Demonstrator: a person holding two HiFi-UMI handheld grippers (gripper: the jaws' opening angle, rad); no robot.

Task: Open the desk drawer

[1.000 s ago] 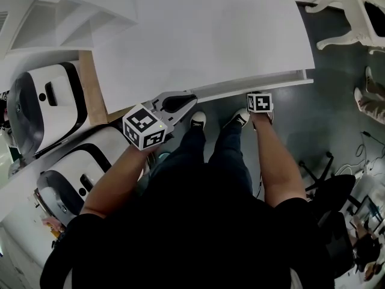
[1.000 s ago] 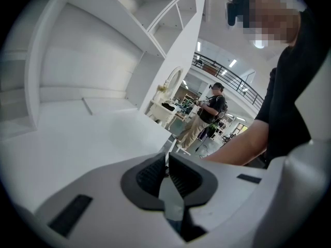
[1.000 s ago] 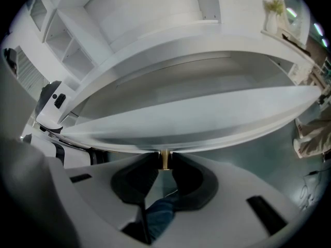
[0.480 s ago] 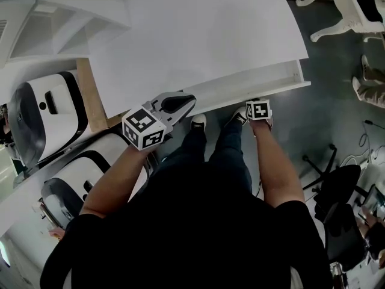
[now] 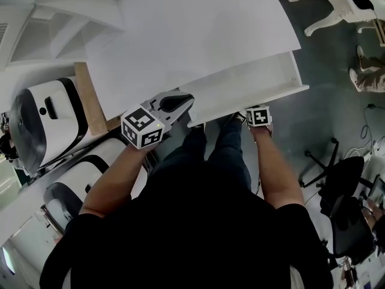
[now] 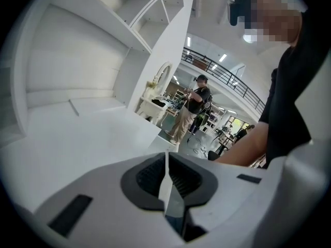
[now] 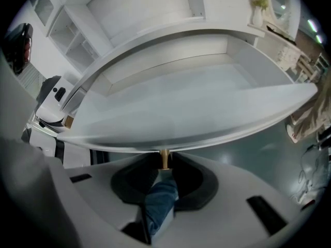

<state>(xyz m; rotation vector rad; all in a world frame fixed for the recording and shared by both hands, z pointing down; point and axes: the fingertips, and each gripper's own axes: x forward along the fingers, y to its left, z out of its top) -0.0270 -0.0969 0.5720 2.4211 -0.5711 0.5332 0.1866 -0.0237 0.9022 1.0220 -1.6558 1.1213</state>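
Note:
The white desk drawer (image 5: 246, 82) stands pulled out from under the desk top (image 5: 192, 38), and its bare inside (image 7: 181, 99) shows. My right gripper (image 5: 258, 109) is at the drawer's front edge, shut on the small brass knob (image 7: 164, 158) under that front; its jaws (image 7: 164, 165) close round the knob's stem. My left gripper (image 5: 182, 100) lies shut over the desk's near edge, left of the drawer, with nothing in it. In the left gripper view its pads (image 6: 166, 175) meet above the white desk top (image 6: 77, 133).
Two white rounded machines (image 5: 39, 110) (image 5: 69, 185) and a wooden panel (image 5: 90, 95) stand at the left. White shelves (image 5: 60, 14) rise behind the desk. A black office chair (image 5: 343, 191) is at the right. A person (image 6: 192, 112) stands far off.
The drawer has slid out from under the desk top toward me, with my right gripper moving back on its knob. My left gripper has stayed about where it was.

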